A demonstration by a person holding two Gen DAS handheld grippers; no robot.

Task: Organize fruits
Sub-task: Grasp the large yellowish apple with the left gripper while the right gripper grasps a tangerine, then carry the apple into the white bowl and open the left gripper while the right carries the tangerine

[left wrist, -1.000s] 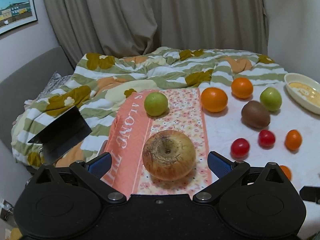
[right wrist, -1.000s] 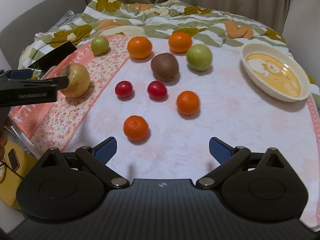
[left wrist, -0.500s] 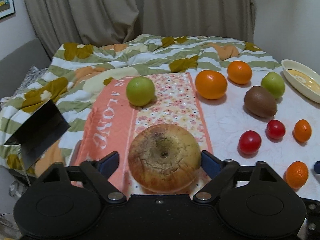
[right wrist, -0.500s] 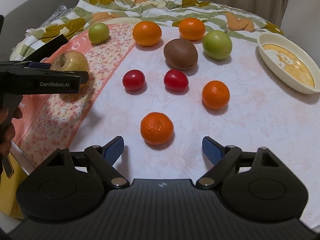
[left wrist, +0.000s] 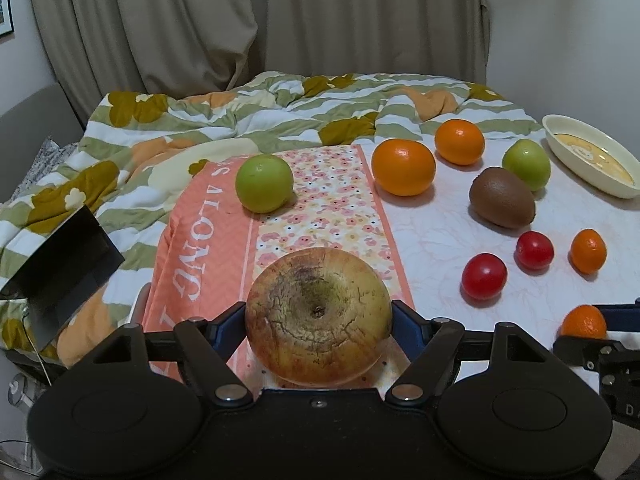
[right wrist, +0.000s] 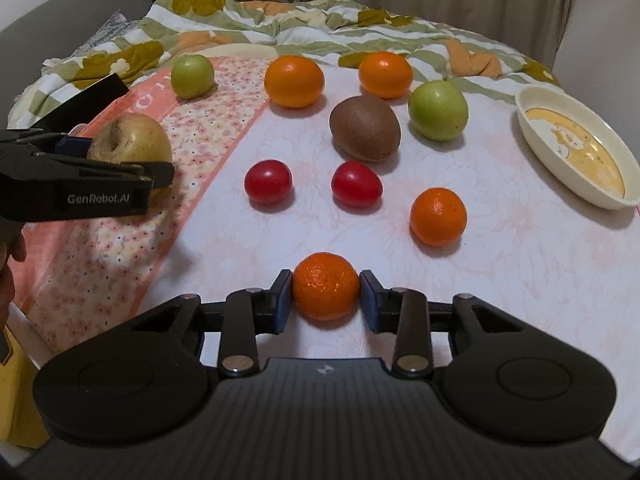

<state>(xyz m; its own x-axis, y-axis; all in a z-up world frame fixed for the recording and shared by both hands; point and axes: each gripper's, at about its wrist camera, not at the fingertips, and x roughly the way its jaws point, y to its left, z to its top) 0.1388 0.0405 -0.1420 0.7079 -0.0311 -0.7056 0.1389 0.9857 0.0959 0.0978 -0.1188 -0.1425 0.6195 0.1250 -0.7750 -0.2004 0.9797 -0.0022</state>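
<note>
My left gripper [left wrist: 318, 320] is shut on a wrinkled yellow-brown apple [left wrist: 318, 316], which rests on the floral cloth [left wrist: 336, 208]. It also shows in the right wrist view [right wrist: 130, 148], where the left gripper [right wrist: 156, 166] reaches in from the left. My right gripper [right wrist: 326, 298] is shut on a small mandarin [right wrist: 326, 292] on the white tablecloth [right wrist: 500, 288]. Beyond lie two red tomatoes [right wrist: 268, 182] [right wrist: 356, 184], a kiwi [right wrist: 364, 128], green apples [right wrist: 438, 110] [right wrist: 192, 76], and oranges [right wrist: 294, 82] [right wrist: 386, 74] [right wrist: 438, 216].
A cream oval dish [right wrist: 576, 148] stands at the right. A rumpled green-striped blanket [right wrist: 280, 20] lies behind the table. A black card [left wrist: 60, 264] leans at the left edge. Curtains hang at the back.
Both grippers moved forward and closed: the left around the wrinkled apple, the right around the small mandarin.
</note>
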